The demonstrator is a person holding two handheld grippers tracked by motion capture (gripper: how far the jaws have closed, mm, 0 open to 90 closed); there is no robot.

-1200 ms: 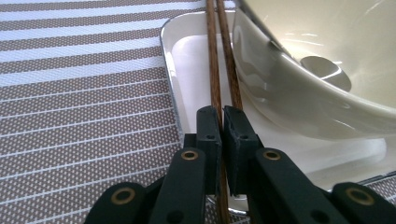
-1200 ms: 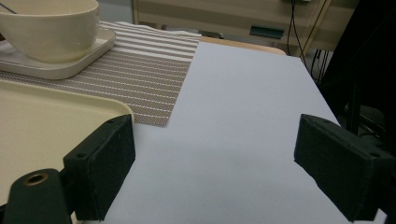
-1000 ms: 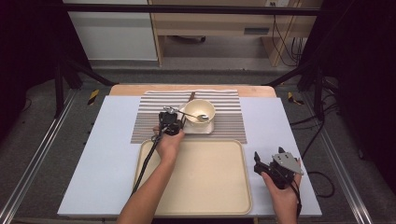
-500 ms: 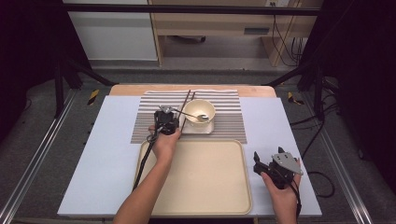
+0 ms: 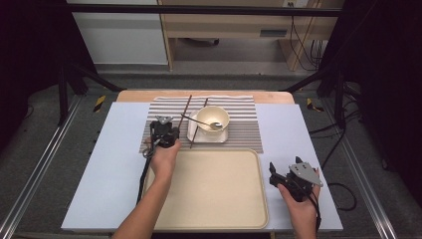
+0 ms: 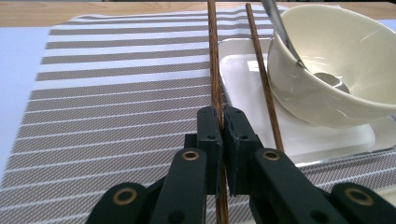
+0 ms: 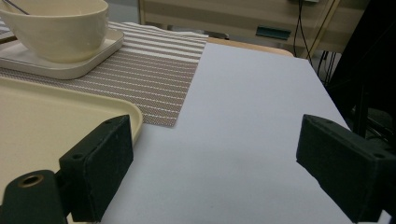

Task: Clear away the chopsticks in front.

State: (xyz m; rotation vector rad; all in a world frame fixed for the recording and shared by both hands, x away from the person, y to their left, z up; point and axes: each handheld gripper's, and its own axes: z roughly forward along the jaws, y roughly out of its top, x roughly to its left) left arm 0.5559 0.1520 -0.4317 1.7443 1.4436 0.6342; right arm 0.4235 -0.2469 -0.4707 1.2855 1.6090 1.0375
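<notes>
Nearest me, my right gripper (image 5: 276, 175) sits low at the right of the table, beside the right edge of the cream tray (image 5: 209, 219), jaws spread wide with nothing between them. In the right gripper view the two black pads stand far apart over the pale blue table cover (image 7: 243, 121), the tray's corner just by the left pad.

Further in, my left gripper (image 6: 222, 140) is past the tray's far left corner, over the striped placemat (image 5: 249, 130). Its jaws are pressed together on one brown chopstick (image 6: 215, 70), pinching it near its near end (the stick runs on below the jaws too). In the left gripper view it points away across the placemat.

The second chopstick (image 6: 262, 74) lies just right of it, free, resting across the white square plate (image 6: 243, 79) and close against the cream bowl (image 6: 336, 51), touching or not I can't tell. The bowl stands on that plate, a metal spoon (image 6: 299, 56) lying inside with its handle leaning over the rim.

Beyond the placemat, the table's wooden edge (image 5: 149, 94).

No brand, label or writing readable anywhere.
</notes>
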